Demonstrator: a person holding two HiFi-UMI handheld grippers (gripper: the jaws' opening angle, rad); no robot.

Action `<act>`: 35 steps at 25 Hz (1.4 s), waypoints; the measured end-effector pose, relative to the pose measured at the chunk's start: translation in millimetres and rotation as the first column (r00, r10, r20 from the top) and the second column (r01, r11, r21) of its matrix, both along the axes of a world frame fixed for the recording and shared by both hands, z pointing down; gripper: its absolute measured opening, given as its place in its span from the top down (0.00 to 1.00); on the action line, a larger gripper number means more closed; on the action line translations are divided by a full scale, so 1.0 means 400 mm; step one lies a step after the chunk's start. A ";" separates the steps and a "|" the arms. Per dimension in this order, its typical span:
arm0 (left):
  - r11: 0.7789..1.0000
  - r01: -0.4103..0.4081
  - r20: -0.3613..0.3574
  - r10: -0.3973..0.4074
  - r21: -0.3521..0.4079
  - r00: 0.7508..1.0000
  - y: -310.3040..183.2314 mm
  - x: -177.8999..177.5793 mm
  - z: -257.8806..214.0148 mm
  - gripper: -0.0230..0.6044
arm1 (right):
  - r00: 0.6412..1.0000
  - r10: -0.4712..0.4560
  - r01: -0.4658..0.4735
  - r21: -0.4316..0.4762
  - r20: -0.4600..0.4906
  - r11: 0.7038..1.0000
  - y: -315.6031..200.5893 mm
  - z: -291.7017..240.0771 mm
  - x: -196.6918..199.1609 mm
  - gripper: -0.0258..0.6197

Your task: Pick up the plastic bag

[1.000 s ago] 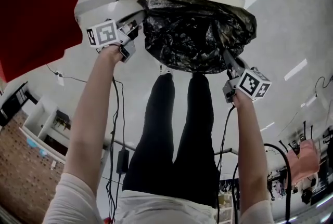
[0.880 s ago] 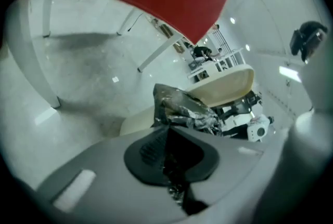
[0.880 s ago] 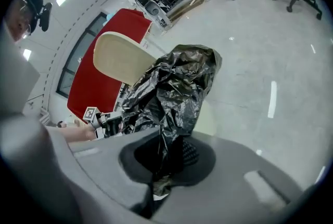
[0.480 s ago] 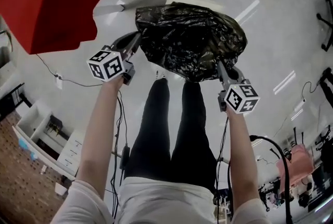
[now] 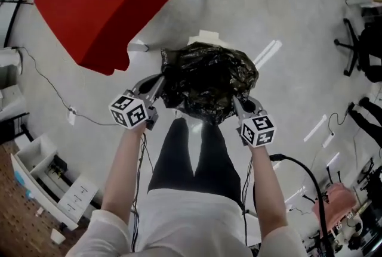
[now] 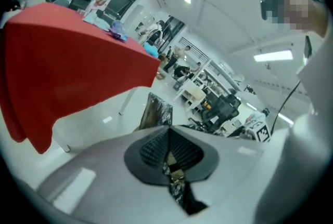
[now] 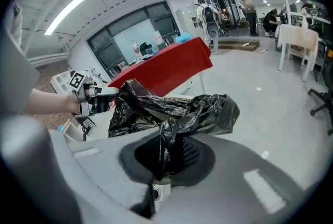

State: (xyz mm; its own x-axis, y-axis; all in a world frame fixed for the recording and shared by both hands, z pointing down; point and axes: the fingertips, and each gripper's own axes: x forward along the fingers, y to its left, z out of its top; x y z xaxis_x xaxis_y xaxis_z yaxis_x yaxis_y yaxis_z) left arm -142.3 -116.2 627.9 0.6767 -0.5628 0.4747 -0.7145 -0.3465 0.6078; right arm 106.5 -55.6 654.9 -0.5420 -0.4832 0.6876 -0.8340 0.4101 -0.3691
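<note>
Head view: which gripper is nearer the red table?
The left gripper: it grips the black plastic bag on the side toward the red table; the right gripper grips the opposite side.

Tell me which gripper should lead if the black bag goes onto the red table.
Left, probably. Both are shut on the black bag, but the left gripper holds the side nearer the red table; the right gripper holds the far side.
</note>
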 end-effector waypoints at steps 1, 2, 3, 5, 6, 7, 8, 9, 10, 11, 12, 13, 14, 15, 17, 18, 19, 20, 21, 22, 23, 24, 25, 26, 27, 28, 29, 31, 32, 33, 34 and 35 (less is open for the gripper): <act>1.000 -0.006 0.009 0.006 0.010 1.000 0.004 0.003 -0.032 0.95 | 1.000 -0.005 0.005 0.007 0.002 1.000 -0.002 -0.027 0.001 0.96; 1.000 -0.012 0.022 0.011 0.018 1.000 0.010 0.004 -0.062 0.95 | 1.000 -0.009 0.009 0.012 0.001 1.000 -0.002 -0.054 0.002 0.96; 1.000 -0.018 0.036 0.017 0.023 0.999 0.018 0.004 -0.091 0.95 | 1.000 -0.012 0.012 0.014 -0.001 1.000 0.000 -0.079 0.004 0.96; 0.999 -0.027 0.065 0.025 0.028 0.998 0.035 -0.002 -0.148 0.95 | 1.000 -0.018 0.018 0.016 -0.010 1.000 0.006 -0.124 0.010 0.96; 0.999 -0.031 0.077 0.029 0.030 0.997 0.042 -0.006 -0.175 0.96 | 1.000 -0.023 0.023 0.017 -0.015 1.000 0.008 -0.146 0.013 0.96; 0.999 -0.036 0.087 0.033 0.033 0.996 0.047 -0.010 -0.202 0.95 | 0.999 -0.028 0.028 0.022 -0.021 0.999 0.008 -0.169 0.017 0.96; 0.998 -0.039 0.096 0.036 0.039 0.995 0.050 -0.013 -0.231 0.95 | 0.999 -0.033 0.034 0.031 -0.025 0.999 0.006 -0.195 0.020 0.96; 0.998 -0.043 0.105 0.037 0.048 0.994 0.051 -0.016 -0.261 0.95 | 0.999 -0.038 0.039 0.044 -0.026 0.998 0.003 -0.224 0.023 0.96; 0.997 -0.045 0.113 0.038 0.061 0.993 0.053 -0.017 -0.292 0.95 | 0.999 -0.044 0.045 0.058 -0.025 0.997 0.001 -0.256 0.025 0.96; 0.996 -0.046 0.119 0.037 0.075 0.992 0.055 -0.018 -0.324 0.95 | 0.998 -0.051 0.052 0.074 -0.021 0.996 0.000 -0.289 0.027 0.96; 0.995 -0.046 0.122 0.035 0.088 0.992 0.059 -0.017 -0.355 0.95 | 0.998 -0.058 0.059 0.089 -0.016 0.994 0.001 -0.320 0.030 0.96; 0.994 -0.043 0.123 0.031 0.101 0.992 0.063 -0.014 -0.385 0.95 | 0.998 -0.066 0.066 0.103 -0.011 0.992 0.003 -0.350 0.034 0.95; 0.993 -0.040 0.121 0.026 0.113 0.992 0.067 -0.010 -0.413 0.95 | 0.997 -0.072 0.072 0.116 -0.005 0.991 0.005 -0.377 0.038 0.96; 0.991 -0.037 0.120 0.021 0.125 0.992 0.073 -0.003 -0.441 0.95 | 0.997 -0.077 0.076 0.127 0.001 0.989 0.008 -0.403 0.043 0.96; 0.988 -0.030 0.124 0.011 0.154 0.992 0.088 0.015 -0.499 0.95 | 0.996 -0.085 0.081 0.152 0.014 0.985 0.017 -0.459 0.058 0.96; 0.985 -0.025 0.125 0.003 0.171 0.992 0.097 0.024 -0.529 0.95 | 0.996 -0.086 0.082 0.168 0.019 0.982 0.022 -0.490 0.067 0.95; 0.982 -0.018 0.125 -0.005 0.189 0.992 0.107 0.034 -0.560 0.95 | 0.996 -0.087 0.080 0.186 0.025 0.979 0.029 -0.522 0.076 0.95; 0.978 -0.011 0.125 -0.015 0.206 0.992 0.117 0.041 -0.590 0.95 | 0.996 -0.087 0.078 0.204 0.032 0.976 0.035 -0.555 0.084 0.95; 0.975 -0.004 0.124 -0.024 0.223 0.992 0.126 0.046 -0.619 0.95 | 0.995 -0.086 0.075 0.224 0.040 0.972 0.040 -0.588 0.090 0.96; 0.971 0.003 0.124 -0.033 0.239 0.992 0.134 0.050 -0.646 0.95 | 0.995 -0.086 0.072 0.243 0.049 0.967 0.044 -0.620 0.096 0.95; 0.967 0.009 0.124 -0.042 0.255 0.991 0.141 0.054 -0.672 0.95 | 0.995 -0.086 0.068 0.262 0.057 0.963 0.047 -0.651 0.103 0.96; 0.963 0.015 0.122 -0.050 0.270 0.991 0.147 0.058 -0.696 0.95 | 0.994 -0.086 0.066 0.280 0.062 0.958 0.049 -0.680 0.109 0.95; 0.959 0.018 0.119 -0.054 0.284 0.991 0.153 0.062 -0.718 0.95 | 0.994 -0.087 0.064 0.297 0.063 0.953 0.051 -0.705 0.115 0.96; 0.955 0.018 0.119 -0.055 0.296 0.991 0.159 0.064 -0.737 0.95 | 0.995 -0.086 0.063 0.314 0.060 0.947 0.054 -0.727 0.119 0.95; 0.951 0.013 0.125 -0.054 0.308 0.991 0.166 0.065 -0.754 0.95 | 0.995 -0.083 0.061 0.329 0.053 0.942 0.058 -0.746 0.121 0.96; 0.947 0.004 0.136 -0.051 0.320 0.989 0.172 0.063 -0.769 0.96 | 0.996 -0.078 0.058 0.345 0.044 0.937 0.063 -0.764 0.122 0.95; 0.943 -0.006 0.150 -0.046 0.333 0.988 0.178 0.060 -0.783 0.96 | 0.997 -0.071 0.054 0.359 0.035 0.932 0.070 -0.781 0.121 0.96; 0.933 -0.028 0.167 -0.035 0.359 0.985 0.190 0.051 -0.813 0.96 | 0.998 -0.052 0.040 0.387 0.021 0.921 0.087 -0.817 0.117 0.96; 0.928 -0.037 0.167 -0.028 0.372 0.985 0.194 0.049 -0.829 0.96 | 0.999 -0.042 0.032 0.402 0.017 0.915 0.097 -0.836 0.116 0.95; 0.922 -0.046 0.165 -0.020 0.385 0.986 0.200 0.049 -0.847 0.95 | 0.999 -0.031 0.023 0.417 0.012 0.909 0.109 -0.855 0.114 0.96; 0.915 -0.056 0.164 -0.012 0.399 0.986 0.208 0.048 -0.865 0.95 | 1.000 -0.020 0.015 0.431 0.008 0.902 0.123 -0.873 0.113 0.95; 0.909 -0.067 0.166 -0.003 0.412 0.986 0.218 0.046 -0.881 0.96 | 1.000 -0.009 0.007 0.444 0.003 0.896 0.139 -0.890 0.109 0.95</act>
State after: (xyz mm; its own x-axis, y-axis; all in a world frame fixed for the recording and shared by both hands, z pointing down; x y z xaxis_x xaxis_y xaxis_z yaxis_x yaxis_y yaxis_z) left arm -123.8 -29.2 275.4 0.6327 -0.7114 0.3058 -0.7739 -0.5664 0.2835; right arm 150.1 0.0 299.0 -0.5499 -0.7333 0.3998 -0.8286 0.5390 -0.1511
